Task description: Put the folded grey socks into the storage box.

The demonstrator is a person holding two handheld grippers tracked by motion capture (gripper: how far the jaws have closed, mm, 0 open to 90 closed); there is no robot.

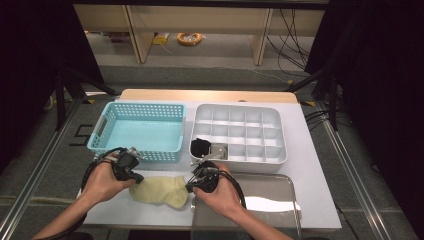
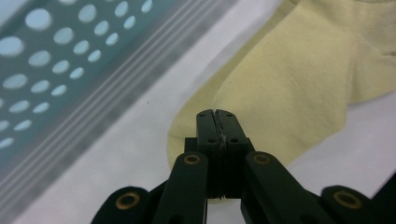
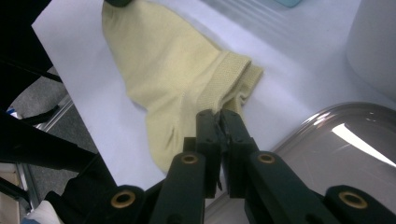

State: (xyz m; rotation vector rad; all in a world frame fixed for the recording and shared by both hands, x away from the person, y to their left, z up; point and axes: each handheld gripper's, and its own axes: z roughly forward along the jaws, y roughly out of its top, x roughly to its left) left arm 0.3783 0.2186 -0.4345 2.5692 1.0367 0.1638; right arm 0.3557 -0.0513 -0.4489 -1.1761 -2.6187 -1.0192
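Both grippers sit at the near edge of the table, one at each end of the pale yellow sock (image 1: 159, 191) lying flat between the metal tray (image 1: 270, 200) and the blue basket (image 1: 137, 131). Left gripper (image 2: 217, 113) has its jaws pressed together over the toe end; I can't tell whether any fabric is caught. Right gripper (image 3: 219, 113) is nearly shut at the ribbed cuff (image 3: 224, 79), a thin gap showing, possibly on a sliver of the edge (hard to confirm). Looks like straightening or folding the sock. To do it well: get a real bite on the fabric at each end, lift both together, keep it taut so it doesn't bunch. Beyond that is the white divided organizer (image 1: 240, 131), a black item (image 1: 200, 146) in its near-left cell.
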